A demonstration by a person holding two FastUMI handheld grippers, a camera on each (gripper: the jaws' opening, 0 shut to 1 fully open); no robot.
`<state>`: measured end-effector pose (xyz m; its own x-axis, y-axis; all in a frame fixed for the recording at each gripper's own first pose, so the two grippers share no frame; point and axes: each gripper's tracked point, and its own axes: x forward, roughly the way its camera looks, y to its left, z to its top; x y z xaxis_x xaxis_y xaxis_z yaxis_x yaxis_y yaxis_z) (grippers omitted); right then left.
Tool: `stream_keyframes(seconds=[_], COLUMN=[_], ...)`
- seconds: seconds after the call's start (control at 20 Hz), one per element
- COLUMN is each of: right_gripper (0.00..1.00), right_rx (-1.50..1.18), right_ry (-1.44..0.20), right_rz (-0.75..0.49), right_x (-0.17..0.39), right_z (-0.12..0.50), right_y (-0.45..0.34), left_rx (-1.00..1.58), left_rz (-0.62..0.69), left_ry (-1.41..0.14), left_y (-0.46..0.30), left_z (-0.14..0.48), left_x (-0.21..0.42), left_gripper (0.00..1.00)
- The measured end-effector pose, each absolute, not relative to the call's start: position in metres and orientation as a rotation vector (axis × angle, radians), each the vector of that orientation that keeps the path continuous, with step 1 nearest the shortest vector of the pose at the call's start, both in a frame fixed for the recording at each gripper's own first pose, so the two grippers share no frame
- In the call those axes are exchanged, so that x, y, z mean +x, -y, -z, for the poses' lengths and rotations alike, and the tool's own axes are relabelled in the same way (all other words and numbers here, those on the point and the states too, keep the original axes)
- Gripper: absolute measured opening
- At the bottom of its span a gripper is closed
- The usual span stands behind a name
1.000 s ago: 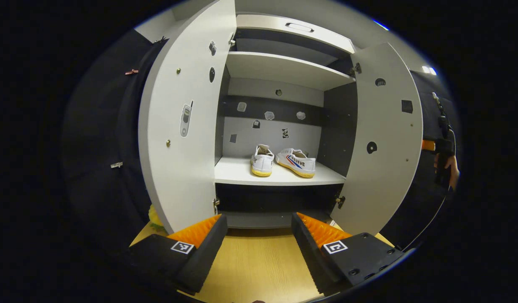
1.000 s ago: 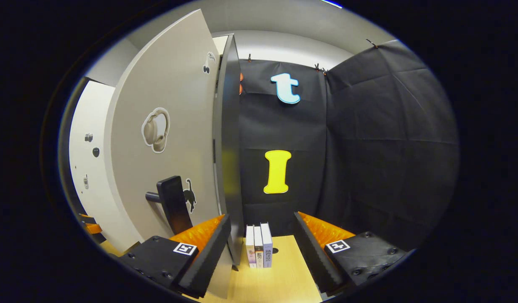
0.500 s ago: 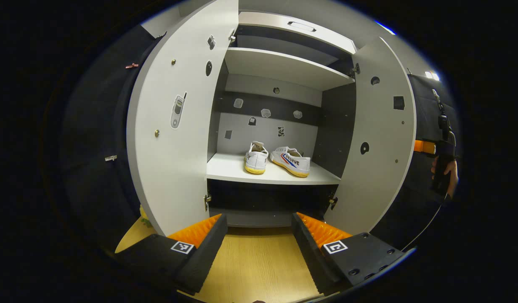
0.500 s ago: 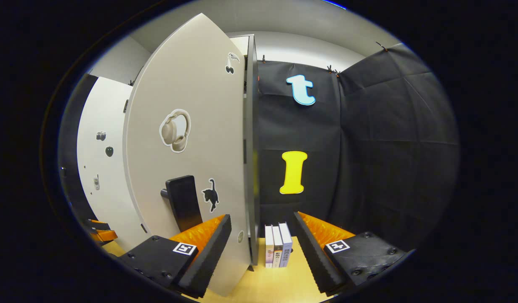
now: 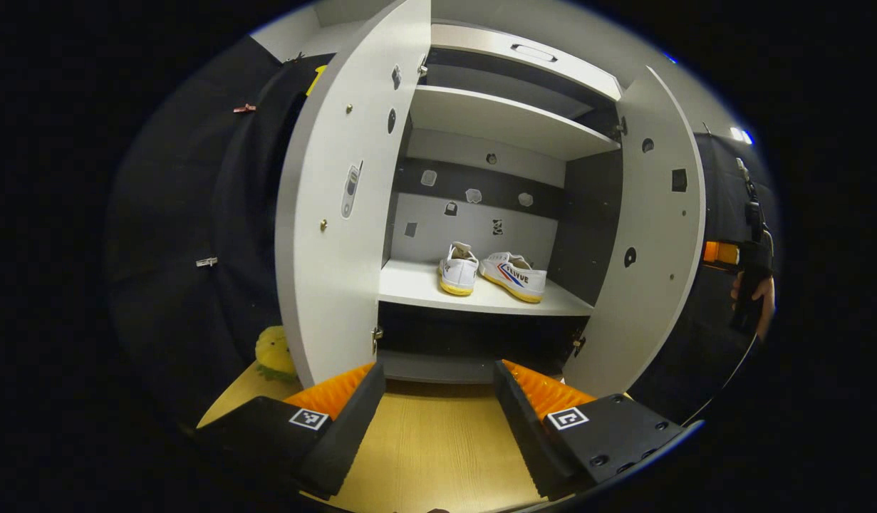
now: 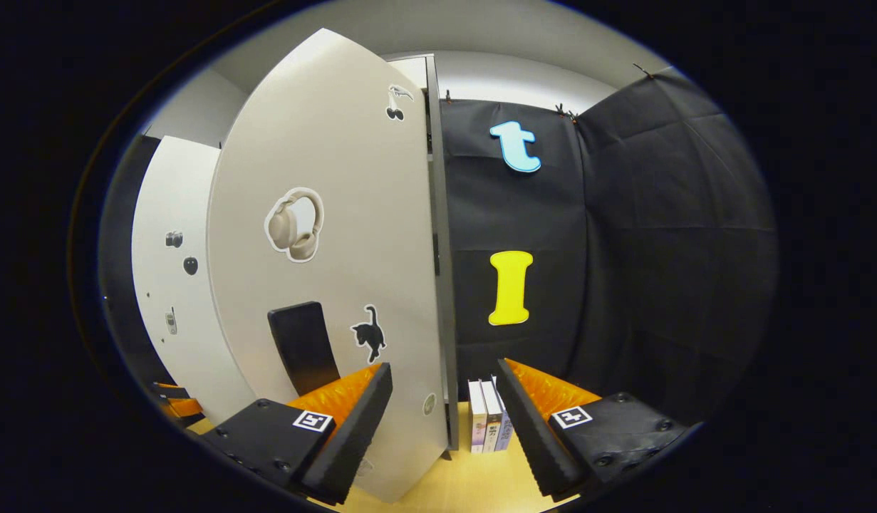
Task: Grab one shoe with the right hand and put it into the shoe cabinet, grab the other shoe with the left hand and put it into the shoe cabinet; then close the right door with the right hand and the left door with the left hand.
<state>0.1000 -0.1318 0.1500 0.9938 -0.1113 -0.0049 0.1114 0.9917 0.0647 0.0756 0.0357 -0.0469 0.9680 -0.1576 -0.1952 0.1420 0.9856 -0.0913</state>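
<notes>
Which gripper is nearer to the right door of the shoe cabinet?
The right gripper: its open fingers sit right at the right door, beside the black handle. The left gripper waits open in front of the cabinet, back from that door.

The shoes (image 5: 494,269) are white with yellow soles, the right one striped red and blue. The cabinet (image 5: 495,121) is pale grey with a dark back band. Its right door (image 6: 338,235) carries beige headphone and black cat stickers. The tabletop (image 5: 431,449) is light wood.
</notes>
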Motion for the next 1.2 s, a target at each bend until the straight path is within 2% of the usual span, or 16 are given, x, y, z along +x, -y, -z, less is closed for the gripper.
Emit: stream_keyframes(seconds=[0.35, 0.6, 0.8, 1.2], right_gripper=[0.98, 0.98, 0.98, 0.98], right_rx=[0.067, 0.074, 0.105, 0.177], right_ry=[-0.06, -0.066, -0.105, -0.139], right_rz=[-0.043, -0.086, -0.083, 0.022], right_x=[0.125, 0.124, 0.113, 0.085], right_z=[-0.129, -0.113, -0.09, -0.055], right_y=[0.059, 0.024, 0.019, 0.023], left_rx=[-0.072, -0.084, -0.069, 0.006], left_rz=[0.103, 0.045, -0.026, -0.155], left_ry=[-0.189, -0.184, -0.183, -0.121], left_y=[-0.058, -0.083, -0.119, -0.213], left_z=[0.044, 0.044, 0.044, 0.01], left_x=[0.063, 0.049, 0.039, 0.039], left_gripper=[0.95, 0.95, 0.95, 0.95])
